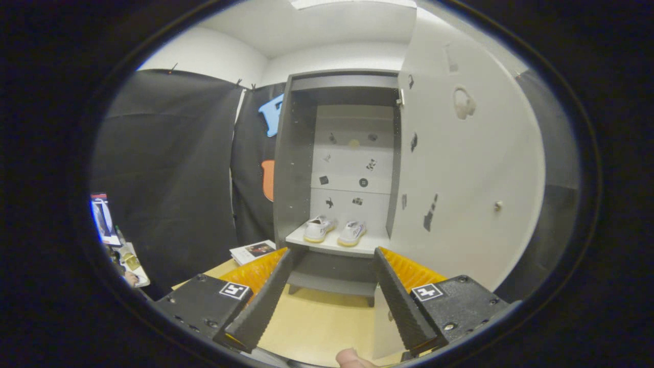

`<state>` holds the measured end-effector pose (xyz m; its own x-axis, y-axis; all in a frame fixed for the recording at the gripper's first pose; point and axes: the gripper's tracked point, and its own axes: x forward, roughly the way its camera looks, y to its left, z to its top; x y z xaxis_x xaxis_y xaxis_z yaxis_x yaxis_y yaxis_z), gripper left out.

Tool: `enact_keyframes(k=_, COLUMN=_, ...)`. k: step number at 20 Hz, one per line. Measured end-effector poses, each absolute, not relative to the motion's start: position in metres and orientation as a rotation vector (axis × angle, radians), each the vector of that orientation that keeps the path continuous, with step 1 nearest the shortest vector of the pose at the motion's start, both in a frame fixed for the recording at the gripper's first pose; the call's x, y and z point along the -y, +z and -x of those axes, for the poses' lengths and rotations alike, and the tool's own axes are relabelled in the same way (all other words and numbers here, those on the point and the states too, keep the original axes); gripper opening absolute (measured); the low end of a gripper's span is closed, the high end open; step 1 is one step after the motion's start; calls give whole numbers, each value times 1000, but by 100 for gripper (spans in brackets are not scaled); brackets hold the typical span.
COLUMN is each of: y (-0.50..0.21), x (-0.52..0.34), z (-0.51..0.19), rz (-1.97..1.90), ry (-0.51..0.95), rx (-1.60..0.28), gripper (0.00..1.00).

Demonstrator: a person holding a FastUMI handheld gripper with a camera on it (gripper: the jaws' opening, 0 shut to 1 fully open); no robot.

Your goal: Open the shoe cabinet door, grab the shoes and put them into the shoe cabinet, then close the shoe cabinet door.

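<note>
A tall grey shoe cabinet [299,168] stands ahead of me with its white door [460,179] swung wide open to the right. Two white shoes [334,231] with pale yellow soles sit side by side on the cabinet's white shelf [332,248], toes towards me. My gripper [332,253] is open, its two fingers [265,301] spread apart with nothing between them, well short of the cabinet. The shoes lie beyond the fingertips. A small knob [497,206] sticks out of the door's face.
A light wooden tabletop [327,319] runs from under my fingers to the cabinet's foot. A booklet [253,251] lies left of the cabinet. Black cloth [168,174] walls the left side. A screen and small items [115,240] sit at the far left. A fingertip [352,359] shows below.
</note>
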<state>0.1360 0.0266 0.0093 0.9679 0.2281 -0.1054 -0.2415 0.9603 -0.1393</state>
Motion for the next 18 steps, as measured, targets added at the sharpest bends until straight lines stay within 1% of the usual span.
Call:
enact_keyframes(k=3, y=5, x=10, z=-111, rz=130, ry=234, rx=-89, gripper=100)
enact_keyframes(k=5, y=1, x=20, z=-94, rz=116, ry=302, rx=-101, gripper=99)
enact_keyframes(k=8, y=4, x=47, z=-67, rz=117, ry=325, rx=-99, gripper=99)
enact_keyframes(k=11, y=13, x=99, z=-56, rz=172, ry=208, rx=-57, gripper=100)
enact_keyframes(k=14, y=25, x=144, z=-46, rz=186, ry=130, rx=-44, gripper=100)
enact_keyframes(k=18, y=46, x=214, z=-53, rz=201, ry=7, rx=-28, gripper=100)
